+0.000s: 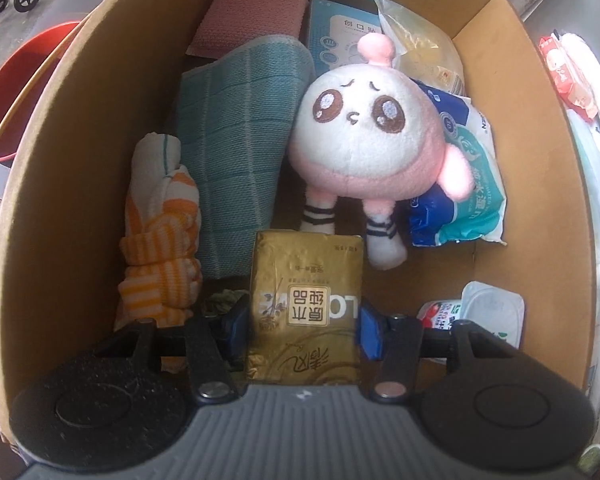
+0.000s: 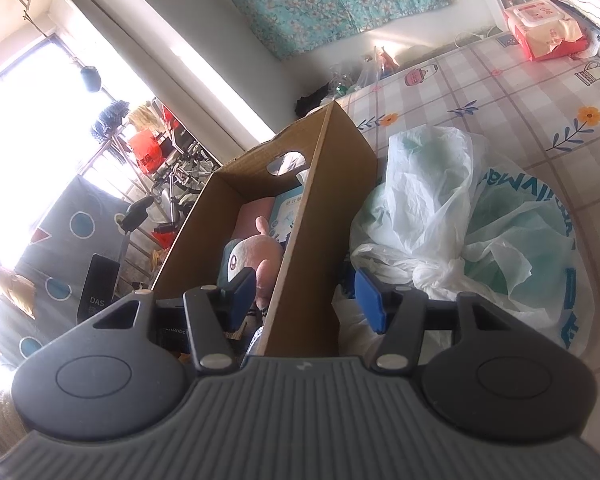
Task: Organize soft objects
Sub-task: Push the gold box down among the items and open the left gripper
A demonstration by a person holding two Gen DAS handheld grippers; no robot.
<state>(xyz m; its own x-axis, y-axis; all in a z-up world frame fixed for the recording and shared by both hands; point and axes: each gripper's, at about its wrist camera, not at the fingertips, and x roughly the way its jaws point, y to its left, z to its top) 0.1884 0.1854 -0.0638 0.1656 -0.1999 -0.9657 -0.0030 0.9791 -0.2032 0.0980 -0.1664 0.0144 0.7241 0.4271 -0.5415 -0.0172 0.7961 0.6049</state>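
Down inside the cardboard box (image 1: 72,168), my left gripper (image 1: 304,326) has its blue pads closed against both sides of a gold tissue pack (image 1: 306,304), held over the near end of the floor. Just beyond it lies the pink-and-white plush toy (image 1: 364,136), with a teal cloth (image 1: 240,140) and an orange-striped towel (image 1: 160,248) to the left and a wet-wipes packet (image 1: 472,184) to the right. My right gripper (image 2: 306,294) hangs half open, holding nothing, straddling the box's side wall (image 2: 320,216) beside a crumpled plastic bag (image 2: 460,216). As I see it, the pack's foil wrap is slick and soft: it could slide out early and land on the plush's legs, or my right jaw could snag the wall and tip the box.
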